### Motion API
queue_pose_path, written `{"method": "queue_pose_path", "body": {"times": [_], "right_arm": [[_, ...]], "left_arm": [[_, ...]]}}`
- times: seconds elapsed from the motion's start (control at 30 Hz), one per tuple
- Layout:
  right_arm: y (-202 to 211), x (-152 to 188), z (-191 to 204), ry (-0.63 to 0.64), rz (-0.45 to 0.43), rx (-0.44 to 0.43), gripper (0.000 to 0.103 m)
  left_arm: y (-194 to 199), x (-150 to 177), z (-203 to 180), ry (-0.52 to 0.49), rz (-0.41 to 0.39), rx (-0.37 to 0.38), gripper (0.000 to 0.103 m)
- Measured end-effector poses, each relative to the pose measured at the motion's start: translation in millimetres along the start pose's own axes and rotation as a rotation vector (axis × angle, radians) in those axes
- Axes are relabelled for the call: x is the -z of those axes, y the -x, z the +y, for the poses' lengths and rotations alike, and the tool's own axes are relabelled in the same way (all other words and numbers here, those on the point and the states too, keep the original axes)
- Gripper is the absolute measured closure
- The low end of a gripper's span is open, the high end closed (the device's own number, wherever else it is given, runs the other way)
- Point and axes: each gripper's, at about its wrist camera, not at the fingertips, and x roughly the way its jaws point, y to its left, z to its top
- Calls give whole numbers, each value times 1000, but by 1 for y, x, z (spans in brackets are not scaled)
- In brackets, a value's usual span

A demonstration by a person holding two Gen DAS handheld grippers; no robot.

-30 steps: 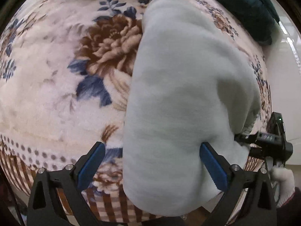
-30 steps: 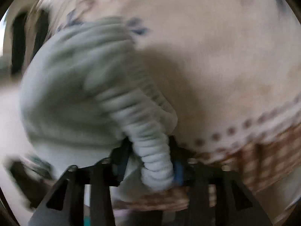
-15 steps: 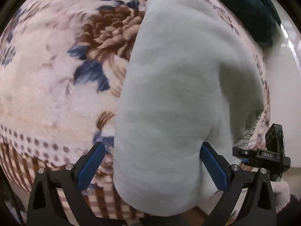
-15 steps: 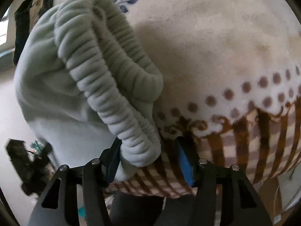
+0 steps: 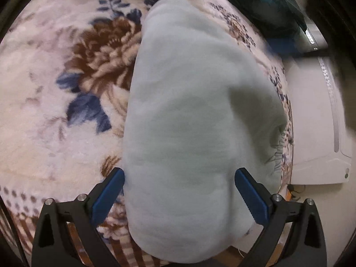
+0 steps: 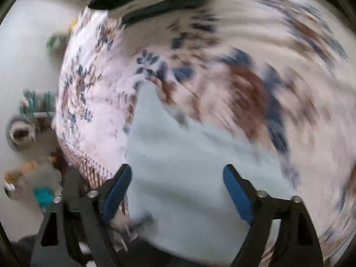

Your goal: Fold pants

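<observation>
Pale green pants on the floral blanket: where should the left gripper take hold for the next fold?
Probably the rounded near end of the pale green pants, coming down from above. The left gripper already straddles it, jaws wide and not pressing. That end overhangs the floral blanket edge, so the fingers can close around it.

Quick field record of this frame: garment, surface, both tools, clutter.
garment: pale fleece pants, folded into a thick bundle, lying on the blanket
surface: floral blanket with brown and blue flowers and a checked border
left tool: blue pads wide apart on either side of the bundle's near end, not pinching it
right tool: jaws opening, above the pants with nothing gripped; view heavily motion-blurred
other: dark teal fabric at the far edge of the blanket
</observation>
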Motion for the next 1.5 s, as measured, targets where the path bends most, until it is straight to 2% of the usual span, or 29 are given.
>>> {"method": "queue_pose_path", "body": {"times": [0.03, 0.1, 0.17, 0.2, 0.23, 0.27, 0.37, 0.5, 0.73, 0.8, 0.9, 0.97, 1.0, 1.07, 1.13, 1.2, 1.33, 1.4, 1.5], "right_arm": [[-18, -23, 14, 34, 45, 13, 24], [-64, -64, 41, 126, 194, 32, 24], [-98, -75, 52, 184, 304, 94, 30], [-116, -80, 56, 196, 359, 110, 39], [-124, -80, 56, 176, 382, 102, 52], [-131, -80, 55, 150, 395, 98, 57], [-140, -85, 45, 75, 371, 78, 63], [-150, -85, 18, -54, 343, 26, 66], [-145, -83, 2, -124, 331, -44, 66], [-144, -84, 3, -118, 327, -49, 65], [-131, -82, 8, -78, 303, -74, 47], [-114, -75, 14, -36, 250, -55, 15], [-99, -68, 16, -6, 197, -45, 15], [-66, -47, 16, 51, 92, -21, 15], [-34, -17, 7, 84, -10, 14, 9], [-5, 28, -14, 68, -97, 36, 9], [16, 113, -85, -91, -132, 43, 9], [2, 157, -127, -207, -133, 3, 9], [-24, 191, -170, -271, -156, -48, 9]], "left_arm": [[-3, 0, 3, -2, 11, 22, 2], [-6, 2, 5, -10, 19, 41, 3], [-6, 3, 4, -36, 20, 36, 11], [-6, 4, 3, -53, 20, 25, 14], [-6, 3, 3, -59, 13, 13, 21], [-5, 4, 4, -58, 6, -4, 24], [-3, 4, 7, -46, -13, -8, 27], [2, 4, 9, -45, -16, -11, 27], [1, 3, 5, -55, -7, -18, 27], [-1, 0, 4, -57, 1, -23, 27], [0, -2, -3, -32, 21, -23, 25], [7, -2, -5, 5, 14, -25, 24], [14, -2, -5, 24, -2, -35, 23], [32, -4, -5, 54, -57, -46, 2], [51, -10, -1, 90, -114, -37, 1], [61, -19, 3, 108, -138, -29, 1], [53, -41, 1, 68, -125, -11, 1], [37, -51, -6, 33, -103, -4, 1], [11, -59, -16, -19, -46, 20, 1]]}}
